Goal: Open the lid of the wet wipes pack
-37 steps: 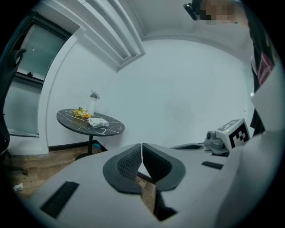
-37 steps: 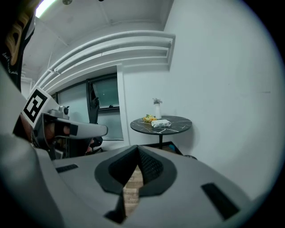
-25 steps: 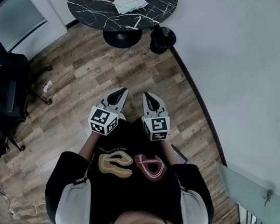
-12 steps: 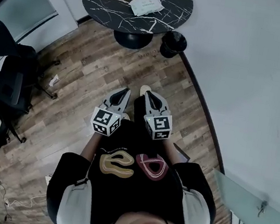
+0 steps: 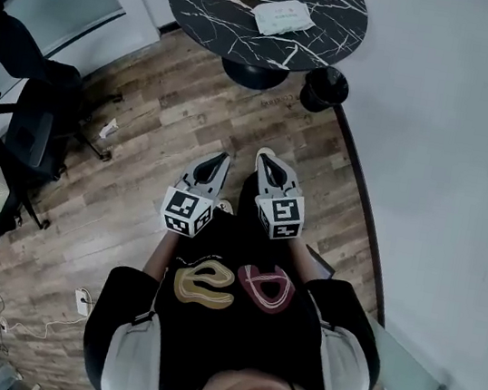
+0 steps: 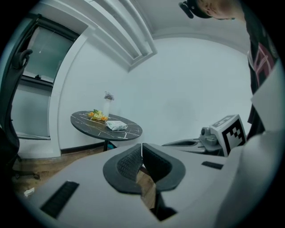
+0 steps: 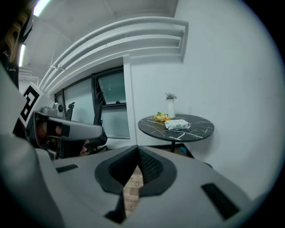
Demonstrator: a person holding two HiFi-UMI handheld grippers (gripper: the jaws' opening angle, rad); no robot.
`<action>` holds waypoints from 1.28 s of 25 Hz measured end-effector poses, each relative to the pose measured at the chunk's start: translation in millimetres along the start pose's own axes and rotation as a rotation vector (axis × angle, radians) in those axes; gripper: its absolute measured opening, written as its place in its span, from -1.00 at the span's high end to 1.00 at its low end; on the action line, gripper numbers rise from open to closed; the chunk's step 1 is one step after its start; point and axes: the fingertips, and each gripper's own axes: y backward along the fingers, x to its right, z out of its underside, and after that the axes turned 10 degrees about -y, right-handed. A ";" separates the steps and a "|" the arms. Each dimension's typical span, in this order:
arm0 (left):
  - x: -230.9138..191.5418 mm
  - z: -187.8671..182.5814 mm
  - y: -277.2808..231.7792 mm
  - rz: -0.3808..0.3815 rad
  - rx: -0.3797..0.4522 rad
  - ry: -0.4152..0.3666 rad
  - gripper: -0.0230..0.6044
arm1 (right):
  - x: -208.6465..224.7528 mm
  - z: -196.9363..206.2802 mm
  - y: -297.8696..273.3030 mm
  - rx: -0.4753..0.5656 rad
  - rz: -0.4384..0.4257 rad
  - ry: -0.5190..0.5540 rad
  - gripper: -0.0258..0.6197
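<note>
The wet wipes pack [image 5: 284, 17] on the marble surface [image 5: 330, 30] draws nearer, yet stays well apart from the left hand-held gripper [image 5: 221, 158] and right hand-held gripper [image 5: 266, 156], both closed and empty.

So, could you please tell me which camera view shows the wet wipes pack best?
The head view: it looks down on the wet wipes pack, showing its whole top face. Both gripper views show it only small and side-on.
</note>
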 end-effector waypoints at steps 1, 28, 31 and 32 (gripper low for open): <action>-2.7 0.5 -5.4 -0.009 -0.004 0.004 0.86 | 4.1 -1.5 -5.5 -0.002 -0.011 0.002 0.89; -69.6 -74.0 -222.3 -0.162 0.012 0.066 0.86 | 184.0 -113.1 -134.4 -0.023 -0.156 0.053 0.89; -66.8 -76.1 -243.5 -0.170 0.004 0.068 0.86 | 202.5 -118.2 -141.6 -0.028 -0.173 0.050 0.89; -64.8 -76.4 -250.1 -0.170 0.000 0.070 0.86 | 207.7 -119.7 -143.7 -0.031 -0.179 0.048 0.89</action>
